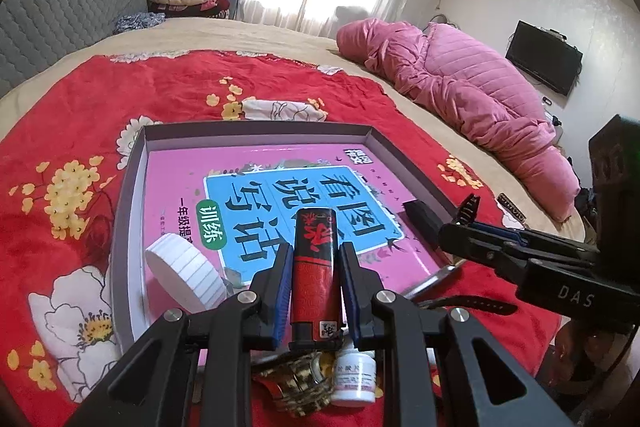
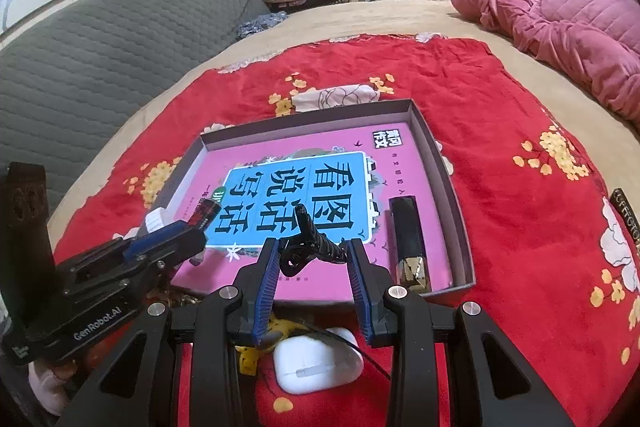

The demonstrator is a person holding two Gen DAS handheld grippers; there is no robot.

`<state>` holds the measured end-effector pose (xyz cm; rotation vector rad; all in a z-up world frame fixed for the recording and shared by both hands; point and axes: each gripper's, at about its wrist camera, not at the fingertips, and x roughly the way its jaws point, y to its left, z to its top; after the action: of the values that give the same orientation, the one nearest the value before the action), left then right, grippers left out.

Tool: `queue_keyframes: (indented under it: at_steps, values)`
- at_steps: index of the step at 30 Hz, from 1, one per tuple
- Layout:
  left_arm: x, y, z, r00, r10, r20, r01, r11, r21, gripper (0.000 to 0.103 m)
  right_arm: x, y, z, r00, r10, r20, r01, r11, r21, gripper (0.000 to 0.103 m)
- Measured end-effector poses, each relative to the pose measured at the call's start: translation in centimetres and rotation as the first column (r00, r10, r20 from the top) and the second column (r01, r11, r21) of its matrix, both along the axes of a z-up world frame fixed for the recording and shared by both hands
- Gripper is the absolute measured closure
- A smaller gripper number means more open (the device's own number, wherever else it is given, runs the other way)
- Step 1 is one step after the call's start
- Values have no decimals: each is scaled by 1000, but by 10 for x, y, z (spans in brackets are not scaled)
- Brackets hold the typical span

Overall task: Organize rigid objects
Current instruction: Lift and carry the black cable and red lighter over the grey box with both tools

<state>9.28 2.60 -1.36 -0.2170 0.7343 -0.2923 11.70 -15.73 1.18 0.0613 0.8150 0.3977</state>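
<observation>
A shallow grey tray (image 1: 132, 163) (image 2: 460, 211) holding a pink book lies on the red flowered cloth. My left gripper (image 1: 314, 259) (image 2: 188, 227) is shut on a red and black lighter (image 1: 316, 263) (image 2: 206, 213), held over the tray's near edge. My right gripper (image 2: 313, 247) (image 1: 468, 215) is shut on a black toothed hair clip (image 2: 308, 239), also above the tray's near edge. Inside the tray a white round lid (image 1: 182, 273) (image 2: 154, 221) leans at the left, and a black bar with a gold end (image 2: 408, 243) (image 1: 424, 223) lies at the right.
Close to me on the cloth lie a white earbuds case (image 2: 316, 359), a yellow item (image 2: 256, 351), a small white jar (image 1: 354, 375), a gold patterned piece (image 1: 300, 383) and a black strap (image 1: 472, 303). A pink quilt (image 1: 460, 79) is heaped at the far right.
</observation>
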Motion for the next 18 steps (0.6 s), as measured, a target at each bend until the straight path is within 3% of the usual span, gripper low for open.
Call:
queue_keyframes:
  at_steps: [18]
  values:
    - [12,-5,-18,998,-14,-55,16,999,38,80,19,13,-16,998,-18,-60,13,997,-76,68]
